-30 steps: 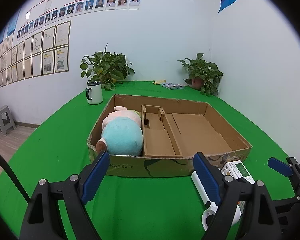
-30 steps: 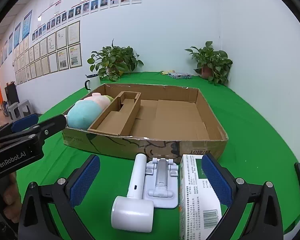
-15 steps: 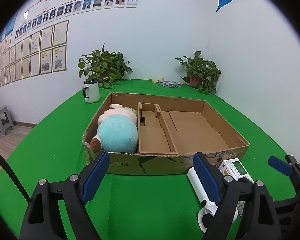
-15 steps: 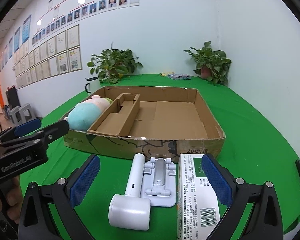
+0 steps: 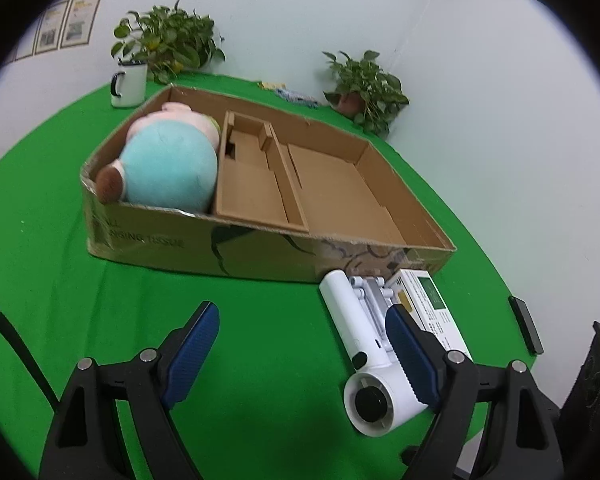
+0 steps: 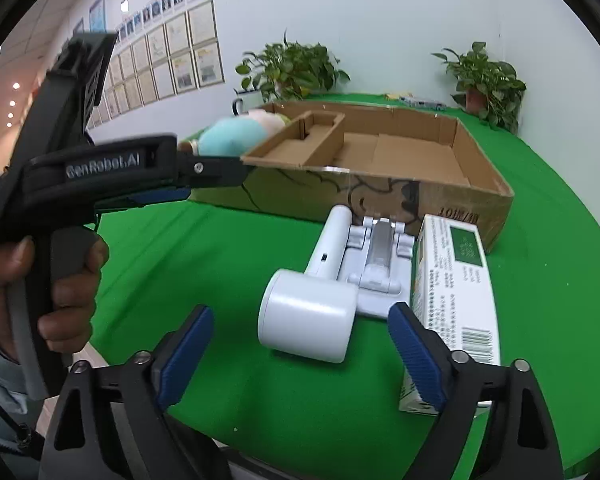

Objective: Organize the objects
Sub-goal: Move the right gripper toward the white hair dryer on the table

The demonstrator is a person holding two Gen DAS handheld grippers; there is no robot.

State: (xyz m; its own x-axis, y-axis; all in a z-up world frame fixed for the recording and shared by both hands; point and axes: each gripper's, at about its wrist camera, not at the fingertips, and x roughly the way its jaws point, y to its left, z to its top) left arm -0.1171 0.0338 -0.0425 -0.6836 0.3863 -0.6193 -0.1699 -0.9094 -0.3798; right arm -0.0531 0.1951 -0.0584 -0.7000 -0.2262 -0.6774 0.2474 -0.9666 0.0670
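A shallow cardboard box (image 5: 260, 248) (image 6: 380, 196) lies on the green table, with a teal and pink plush toy (image 5: 168, 164) (image 6: 236, 136) in its left compartment. In front of it lie a white hammer-shaped device (image 5: 356, 332) (image 6: 320, 276), a white folding stand (image 5: 374, 296) (image 6: 380, 264) and a white and green carton (image 5: 432, 304) (image 6: 456, 284). My left gripper (image 5: 300, 344) is open and empty above the table, left of the device. My right gripper (image 6: 300, 344) is open and empty, just short of the device's round head. The left gripper's body (image 6: 100, 176) shows in the right wrist view, held by a hand.
A white mug (image 5: 129, 84) and a potted plant (image 5: 168, 44) stand behind the box at the left; a second plant (image 5: 364, 88) is at the back right. A black flat item (image 5: 526, 330) lies near the table's right edge. The wall is close on the right.
Both grippers have risen and tilted down toward the table. The left gripper has swung to the left of the right one. Both stay open and empty.
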